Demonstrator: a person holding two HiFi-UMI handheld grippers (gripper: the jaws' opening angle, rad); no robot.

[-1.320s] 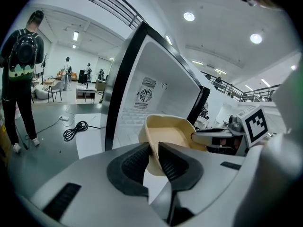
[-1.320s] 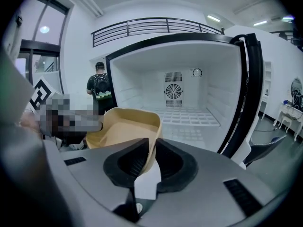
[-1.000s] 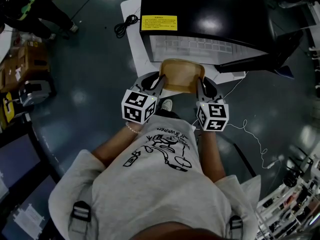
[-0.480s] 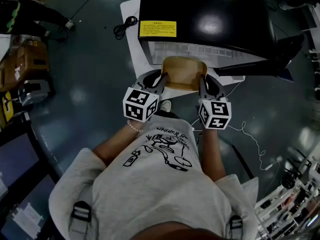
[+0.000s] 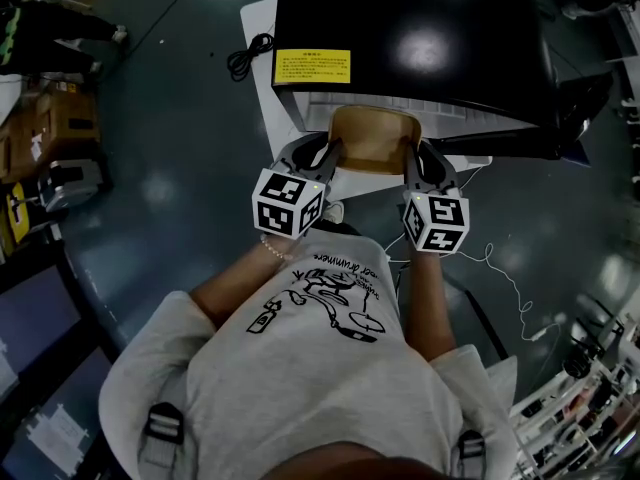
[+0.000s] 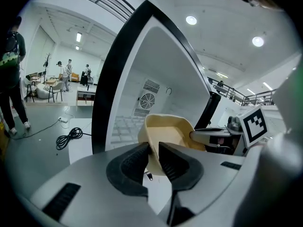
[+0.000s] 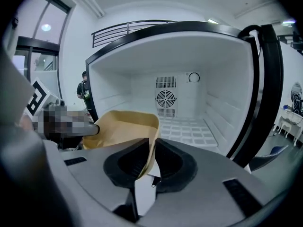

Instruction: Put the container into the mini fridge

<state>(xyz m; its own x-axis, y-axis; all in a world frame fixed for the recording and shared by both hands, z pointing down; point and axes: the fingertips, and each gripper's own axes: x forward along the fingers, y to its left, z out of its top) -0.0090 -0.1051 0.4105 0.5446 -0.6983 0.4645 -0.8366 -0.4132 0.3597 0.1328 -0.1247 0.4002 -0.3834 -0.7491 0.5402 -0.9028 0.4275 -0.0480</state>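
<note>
Head view looks down on a person in a grey printed T-shirt (image 5: 320,348) who faces a black mini fridge (image 5: 410,38) with its door (image 5: 565,108) swung open to the right. A shallow tan plastic container (image 5: 372,140) is carried between the two tools, level and off the floor, at the mouth of the fridge. Its far edge sits just under the front edge of the fridge top; whether it has crossed into the cavity cannot be told.

In the left gripper view, the left gripper (image 6: 154,150) has its jaws narrowed onto the container's left wall (image 6: 168,131), with a dark pad pressing on either side of the thin rim. In the right gripper view, the right gripper (image 7: 152,157) pinches the container's right wall (image 7: 125,126) in the same way. Beyond it lie the white interior (image 7: 222,103), a round fan grille (image 7: 166,98) on the back wall and a ribbed white floor (image 7: 187,126).

A yellow label (image 5: 311,66) sits on the fridge top near its front, and a coiled black cable (image 5: 250,53) lies on the dark floor to the left
</note>
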